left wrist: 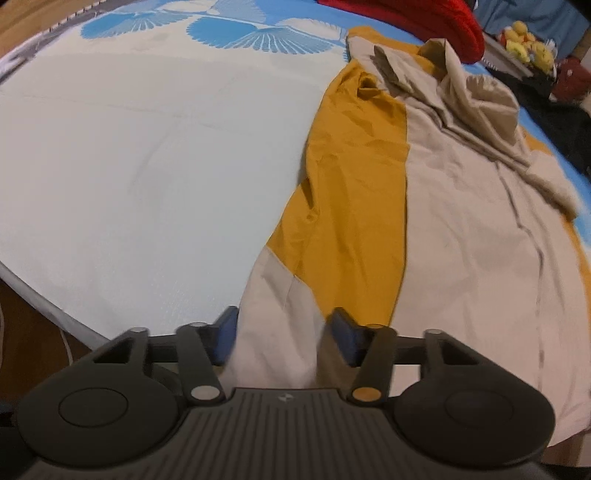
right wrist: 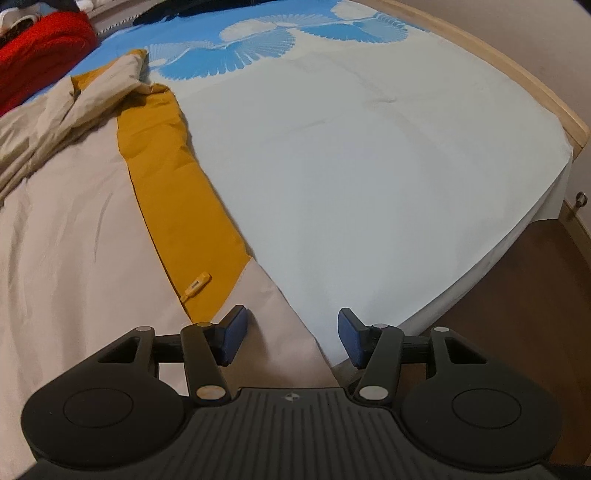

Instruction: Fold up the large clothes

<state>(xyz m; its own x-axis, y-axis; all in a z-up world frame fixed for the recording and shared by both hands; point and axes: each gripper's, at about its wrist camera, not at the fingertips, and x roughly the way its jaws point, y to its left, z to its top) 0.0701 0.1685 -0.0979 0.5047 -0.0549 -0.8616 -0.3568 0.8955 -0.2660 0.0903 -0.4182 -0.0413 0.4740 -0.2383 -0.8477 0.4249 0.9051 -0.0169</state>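
While the beige and mustard jacket [left wrist: 461, 221] lies spread nearly flat on the bed [left wrist: 147, 166], folding has, by my reading, hardly begun: no clean fold shows in either view, and the hood [left wrist: 472, 88] is bunched loosely at the garment's far end.

At the left side, the left gripper [left wrist: 282, 338] hangs over the jacket's near hem at the near edge of the bed. Its blue pads [left wrist: 225, 332] stand apart with a raised strip of beige cloth between them; I cannot tell whether the pads press on it, so I would not call it gripped. Beyond it a mustard panel runs along the garment's left edge, wrinkled and partly turned over on itself. Past the far end lie a red knit item [left wrist: 424, 22] and some yellow soft toys [left wrist: 528, 46] near the bed's far right corner.

Moving right, the beige body of the jacket fills the middle, its central seam running from the near hem toward the hood.

At the right side, the right gripper [right wrist: 291, 338] is poised over the other near corner of the hem, close to the bed's near edge. Its jaws are wide apart, with the beige corner lying between them but not pinched. A small yellow zipper pull [right wrist: 195, 286] sits on the mustard strip just beyond its left pad. Bare pale sheet reaches from there to the wooden bed frame [right wrist: 517, 74].

Still ahead, I judge: seizing both hem corners, folding the body, and tucking in the sleeves and hood.
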